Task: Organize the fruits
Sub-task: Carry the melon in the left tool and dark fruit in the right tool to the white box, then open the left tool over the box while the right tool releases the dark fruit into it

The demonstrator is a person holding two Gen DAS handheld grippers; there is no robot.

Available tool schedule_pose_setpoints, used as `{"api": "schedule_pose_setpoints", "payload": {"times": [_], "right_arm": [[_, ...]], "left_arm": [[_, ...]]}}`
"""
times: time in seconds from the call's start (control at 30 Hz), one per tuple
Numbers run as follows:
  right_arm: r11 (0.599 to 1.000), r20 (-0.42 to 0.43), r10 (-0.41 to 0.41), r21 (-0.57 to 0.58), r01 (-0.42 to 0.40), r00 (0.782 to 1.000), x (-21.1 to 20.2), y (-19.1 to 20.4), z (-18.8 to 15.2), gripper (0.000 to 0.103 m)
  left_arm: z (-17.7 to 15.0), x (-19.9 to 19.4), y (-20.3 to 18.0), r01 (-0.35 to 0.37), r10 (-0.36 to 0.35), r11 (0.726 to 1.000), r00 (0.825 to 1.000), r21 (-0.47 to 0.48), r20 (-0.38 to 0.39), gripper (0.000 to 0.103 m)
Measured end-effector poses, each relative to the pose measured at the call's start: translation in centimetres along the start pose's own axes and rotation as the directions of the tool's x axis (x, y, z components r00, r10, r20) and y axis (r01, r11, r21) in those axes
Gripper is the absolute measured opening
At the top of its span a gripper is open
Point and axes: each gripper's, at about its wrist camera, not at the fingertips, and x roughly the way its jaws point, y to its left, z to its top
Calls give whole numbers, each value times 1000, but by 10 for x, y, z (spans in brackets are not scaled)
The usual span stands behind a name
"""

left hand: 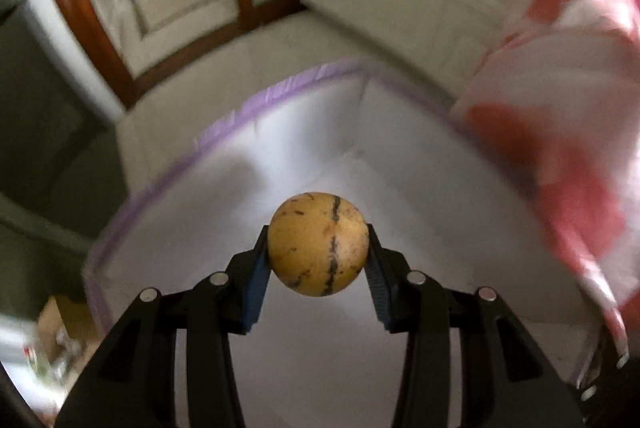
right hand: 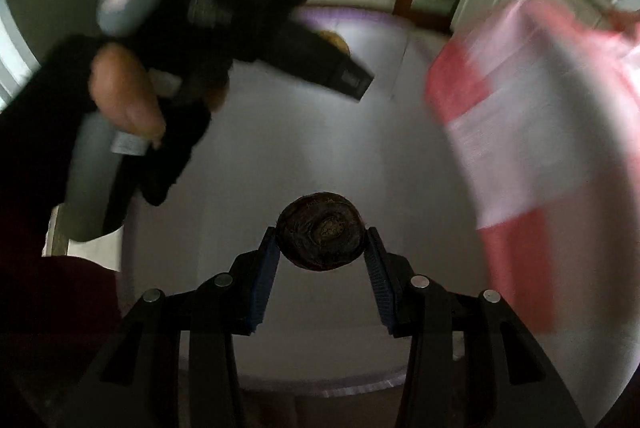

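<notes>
Only the right wrist view shows the person's hand (right hand: 124,96) gripping the other tool. The left gripper (left hand: 318,248) clamps a yellow round fruit (left hand: 318,243) (dark-streaked) above the white tabletop (left hand: 280,156). The right gripper (right hand: 322,244) pinches a dark wrinkled fruit (right hand: 322,236); a red-and-white cloth (right hand: 532,124) blurs at right.

Left wrist view — you look steeply down along the left gripper (left hand: 318,248) at the white table (left hand: 224,196), close above it, its purple-taped edge (left hand: 260,100) ahead, the red-and-white cloth (left hand: 560,148) at right.
Right wrist view — same steep downward angle along your right gripper (right hand: 320,242), equally near.
Shared: the table (right hand: 280,148), the cloth (right hand: 520,108), and the left gripper (right hand: 336,68) seen from outside.
</notes>
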Motion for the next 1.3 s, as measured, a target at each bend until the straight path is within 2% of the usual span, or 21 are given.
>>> {"api": "schedule_pose_setpoints", "payload": {"times": [0.13,0.3,0.43,0.6,0.63,0.67,0.7,0.73,0.8,0.87,0.93,1.0,1.03,1.1,1.17,1.2,1.23,1.3], "right_arm": [[999,-109,30,44,-25,994,32,1,4,44],[997,-214,31,72,-16,976,60,8,-2,44],[997,-285,22,77,0,958,75,15,-9,44],[995,-281,27,102,2,959,73,8,-2,45],[995,-278,28,100,0,960,77,5,12,46],[995,-275,24,97,3,961,75,7,11,49],[995,-270,20,96,6,963,73,8,11,56],[995,-262,23,98,3,965,70,10,10,60],[995,-241,29,99,-6,970,63,12,9,68],[995,-218,29,98,-8,976,53,14,6,69],[996,-182,36,88,-20,983,36,17,5,69],[996,-124,75,62,-68,989,13,15,4,69],[995,-101,87,48,-82,991,1,14,-1,69],[989,-4,145,-7,-145,989,-37,21,-1,69],[980,70,198,-29,-196,978,-67,22,-5,69],[972,131,237,-42,-233,963,-92,21,-9,71],[967,190,255,-52,-249,948,-114,20,-12,75],[971,302,238,-53,-233,923,-154,13,-21,78]], "left_arm": [[-5,36,12,-17,6,995,993,-94,-119,44],[-18,64,23,-47,16,991,974,-129,-227,44],[-12,69,29,-79,45,988,970,-133,-239,44],[-15,71,23,-100,66,988,964,-119,-258,45],[-13,69,23,-102,69,988,964,-116,-255,46],[-13,67,24,-106,75,988,966,-116,-249,49],[-10,65,26,-110,77,986,967,-122,-242,62],[-3,64,31,-106,71,985,969,-138,-236,74],[1,57,34,-97,60,982,974,-163,-217,75],[5,48,38,-84,49,979,982,-185,-185,75],[10,26,43,-81,59,972,993,-220,-106,75],[15,-3,46,-88,91,968,996,-235,4,75],[19,-23,46,-101,122,966,990,-239,76,75],[27,-60,47,-107,159,965,966,-241,205,78],[37,-99,36,-98,175,967,924,-233,339,93],[42,-122,31,-97,182,970,894,-221,410,102],[46,-140,29,-101,185,975,864,-200,469,101],[57,-168,0,-115,166,985,835,-128,525,101]]}}
